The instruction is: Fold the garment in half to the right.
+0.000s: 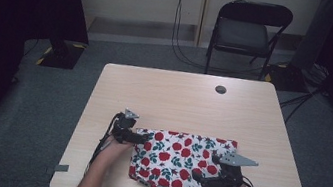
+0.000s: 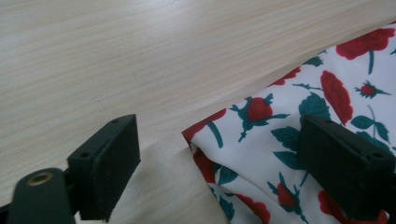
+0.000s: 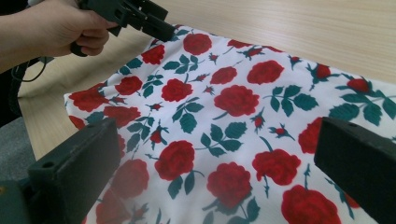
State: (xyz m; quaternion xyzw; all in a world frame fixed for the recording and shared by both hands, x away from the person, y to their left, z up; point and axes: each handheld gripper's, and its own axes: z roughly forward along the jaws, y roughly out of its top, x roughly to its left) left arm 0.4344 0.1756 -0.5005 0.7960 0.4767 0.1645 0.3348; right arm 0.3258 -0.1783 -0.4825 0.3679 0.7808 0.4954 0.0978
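The folded white cloth printed with red roses and green leaves (image 1: 178, 164) lies on the near half of the pale wooden table (image 1: 178, 100). The left gripper (image 2: 219, 163) straddles its corner, jaws apart; the right gripper (image 3: 215, 182) hovers above it, jaws wide. Likely next: pinch an edge for folding. No writing is legible.

White cloth w/ red-rose, green-leaf print (image 1: 177, 163), folded roughly rectangular, lying flat on near half of table, bottom edge approx at front edge, left corner layered.
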